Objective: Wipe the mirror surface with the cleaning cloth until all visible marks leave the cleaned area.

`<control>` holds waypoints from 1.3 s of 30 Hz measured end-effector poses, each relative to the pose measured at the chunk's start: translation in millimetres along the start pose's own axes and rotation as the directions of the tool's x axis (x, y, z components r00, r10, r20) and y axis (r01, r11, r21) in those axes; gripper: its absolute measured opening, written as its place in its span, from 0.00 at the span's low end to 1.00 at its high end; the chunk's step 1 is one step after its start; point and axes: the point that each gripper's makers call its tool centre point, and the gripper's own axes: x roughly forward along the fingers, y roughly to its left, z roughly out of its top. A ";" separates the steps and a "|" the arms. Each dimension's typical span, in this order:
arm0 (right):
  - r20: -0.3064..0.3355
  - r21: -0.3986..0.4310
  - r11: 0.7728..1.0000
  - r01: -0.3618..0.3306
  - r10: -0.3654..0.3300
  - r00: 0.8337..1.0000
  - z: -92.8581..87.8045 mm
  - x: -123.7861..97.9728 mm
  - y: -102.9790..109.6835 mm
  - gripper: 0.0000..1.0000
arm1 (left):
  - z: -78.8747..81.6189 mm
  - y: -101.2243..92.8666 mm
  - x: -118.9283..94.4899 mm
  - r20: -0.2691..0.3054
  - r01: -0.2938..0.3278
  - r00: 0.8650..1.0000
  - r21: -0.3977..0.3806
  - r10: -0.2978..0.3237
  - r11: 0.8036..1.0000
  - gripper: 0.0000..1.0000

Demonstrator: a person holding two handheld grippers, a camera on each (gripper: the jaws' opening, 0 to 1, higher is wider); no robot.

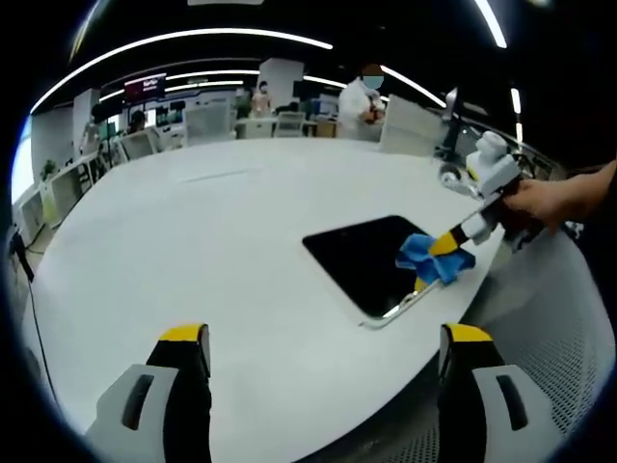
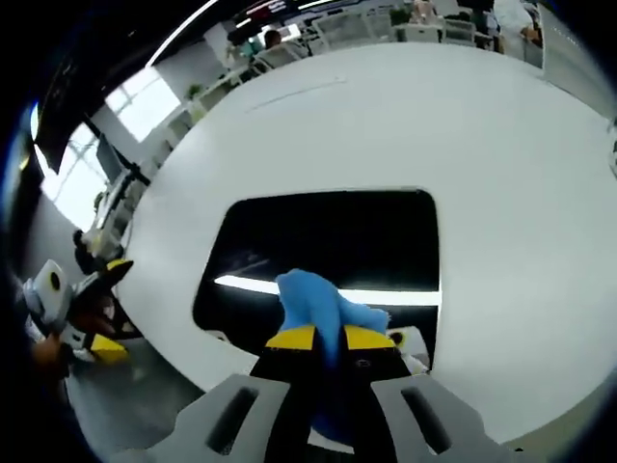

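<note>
We find the right gripper (image 2: 328, 338) clamped on the blue cleaning cloth (image 2: 323, 309), which presses the mirror (image 2: 328, 236) near its 6 o'clock edge in the right gripper view. The left gripper (image 1: 323, 347) hangs with jaws apart, holding nothing, above the white table (image 1: 193, 241); in its view the mirror lies at 2 o'clock, close to the table's rim. Our concerns: a stroke toward that rim could push the unheld mirror off the table; the bunched cloth gives small contact and may leave marks; a jaw tip could scrape the glass.

Table (image 1: 212, 251) bare around mirror (image 1: 371, 256); cloth (image 2: 313, 304) on mirror's edge.
</note>
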 end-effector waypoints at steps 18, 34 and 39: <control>-0.051 0.064 0.998 -0.029 0.033 0.998 -19.3 -9.5 3.1 0.04 | -1.2 -1.3 0.5 -0.008 0.006 1.000 0.004 -0.006 1.000 0.99; -0.054 0.050 0.998 -0.030 0.032 0.998 -22.2 -9.6 5.4 0.04 | -1.6 -1.3 0.7 -0.010 0.006 1.000 0.005 -0.006 1.000 0.98; -0.056 0.045 0.999 -0.030 0.033 0.998 -23.1 -10.0 5.9 0.04 | -1.2 -0.4 0.5 -0.007 0.001 1.000 0.002 -0.001 1.000 0.98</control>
